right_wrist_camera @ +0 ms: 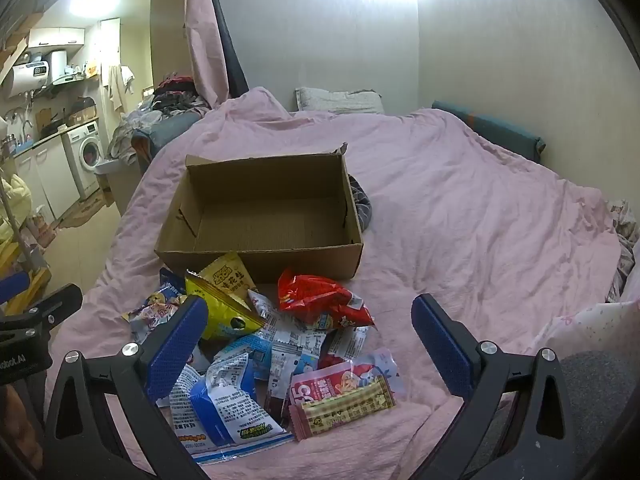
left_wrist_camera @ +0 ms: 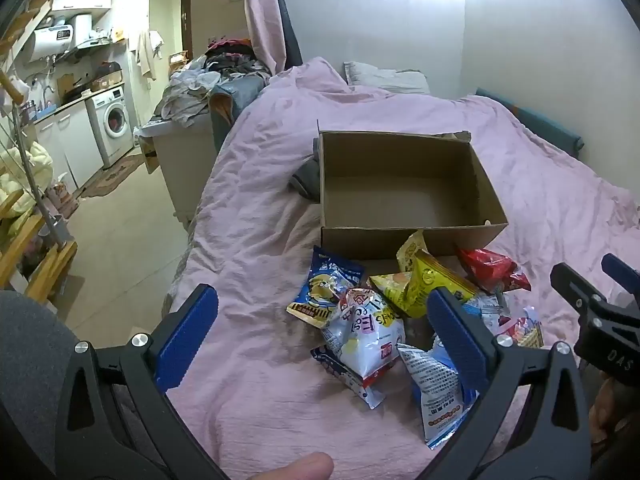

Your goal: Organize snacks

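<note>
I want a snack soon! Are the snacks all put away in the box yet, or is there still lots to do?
Nothing is put away yet: the cardboard box on the pink bedspread is empty. Nothing is in hand either; the left gripper and right gripper are both open above the pile. Everything is left: the red bag, the yellow bag and the other packets all lie in front of the box.

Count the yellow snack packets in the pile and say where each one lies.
2. A big bright yellow bag lies at the pile's left, and a paler yellow packet leans against the cardboard box just behind it. Others may be buried underneath.
</note>
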Tool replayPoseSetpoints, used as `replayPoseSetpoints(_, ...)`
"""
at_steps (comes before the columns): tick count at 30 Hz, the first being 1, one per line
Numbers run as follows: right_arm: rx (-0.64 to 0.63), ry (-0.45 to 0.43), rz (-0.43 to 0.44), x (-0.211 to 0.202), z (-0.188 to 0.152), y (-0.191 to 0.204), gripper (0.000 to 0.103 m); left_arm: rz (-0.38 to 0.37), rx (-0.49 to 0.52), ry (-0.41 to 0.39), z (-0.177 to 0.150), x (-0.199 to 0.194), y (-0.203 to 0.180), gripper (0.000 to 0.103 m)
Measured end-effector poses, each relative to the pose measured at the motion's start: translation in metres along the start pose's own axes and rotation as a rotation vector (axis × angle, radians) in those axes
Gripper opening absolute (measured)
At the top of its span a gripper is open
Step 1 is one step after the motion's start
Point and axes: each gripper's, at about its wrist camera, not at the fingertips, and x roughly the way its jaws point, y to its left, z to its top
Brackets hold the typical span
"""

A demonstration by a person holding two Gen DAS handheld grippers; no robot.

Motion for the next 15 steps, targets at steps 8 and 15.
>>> replayPoseSetpoints(8, -0.003, -0.004, -0.002, 0.0, 0.0, 0.0, 0.103, -0.016, -0.008, 0.012, 0.001, 0.004, 0.007, 0.103)
replayPoseSetpoints(15, -0.004, -0.007, -0.002, -0.001, 0.0, 0.001, 0.103, -0.013, -0.011, 0.011, 0.002, 0.008, 0.013, 0.103)
